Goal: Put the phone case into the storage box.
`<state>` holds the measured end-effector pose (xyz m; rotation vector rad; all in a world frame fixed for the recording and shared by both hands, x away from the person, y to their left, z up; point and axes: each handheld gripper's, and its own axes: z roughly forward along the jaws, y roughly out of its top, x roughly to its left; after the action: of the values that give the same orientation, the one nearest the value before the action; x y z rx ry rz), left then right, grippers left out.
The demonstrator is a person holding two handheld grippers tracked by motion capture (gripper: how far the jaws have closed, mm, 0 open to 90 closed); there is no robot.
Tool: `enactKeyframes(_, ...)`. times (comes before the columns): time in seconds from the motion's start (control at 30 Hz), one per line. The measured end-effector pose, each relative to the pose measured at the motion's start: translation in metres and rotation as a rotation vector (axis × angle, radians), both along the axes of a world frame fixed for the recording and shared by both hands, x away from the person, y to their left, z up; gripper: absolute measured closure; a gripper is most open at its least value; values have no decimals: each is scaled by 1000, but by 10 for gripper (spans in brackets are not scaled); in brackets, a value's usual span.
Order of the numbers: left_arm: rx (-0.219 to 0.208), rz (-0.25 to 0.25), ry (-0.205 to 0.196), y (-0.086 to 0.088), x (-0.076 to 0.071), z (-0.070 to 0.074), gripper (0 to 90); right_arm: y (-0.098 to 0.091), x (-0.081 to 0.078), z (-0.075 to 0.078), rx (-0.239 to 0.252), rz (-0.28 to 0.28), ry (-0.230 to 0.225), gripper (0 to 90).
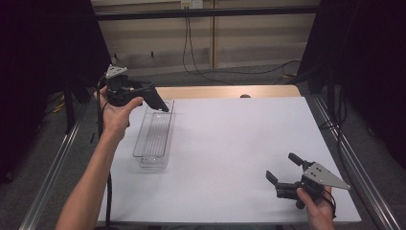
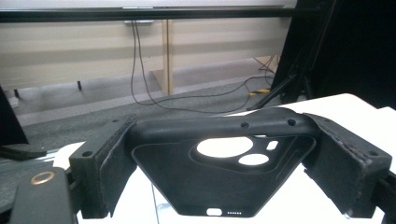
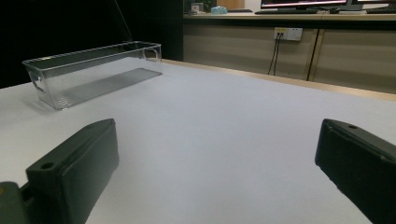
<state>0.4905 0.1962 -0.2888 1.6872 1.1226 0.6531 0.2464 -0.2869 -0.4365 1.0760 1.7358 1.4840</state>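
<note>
A black phone case point(image 2: 219, 179), with camera cut-outs, is clamped between the jaws of my left gripper point(image 2: 229, 172). In the high view the left gripper point(image 1: 152, 99) holds the phone case point(image 1: 156, 101) above the far end of a clear plastic bin point(image 1: 154, 134) at the table's left. The bin point(image 3: 88, 72) looks empty in the right gripper view. Low over the table's near right corner my right gripper point(image 1: 283, 168) is open, its jaws wide apart with nothing between them point(image 3: 219, 172).
The white table top point(image 1: 230, 153) has a wooden strip point(image 1: 225, 91) along its far edge. Metal rails point(image 1: 354, 167) run along both sides. Cables point(image 1: 191, 52) lie on the floor behind, against a panelled wall.
</note>
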Motion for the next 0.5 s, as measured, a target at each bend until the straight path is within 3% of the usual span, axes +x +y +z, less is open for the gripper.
enactKeyframes(0.5,29,45,16,-12,19,-15,142,0,0,-1,0,5,5,0)
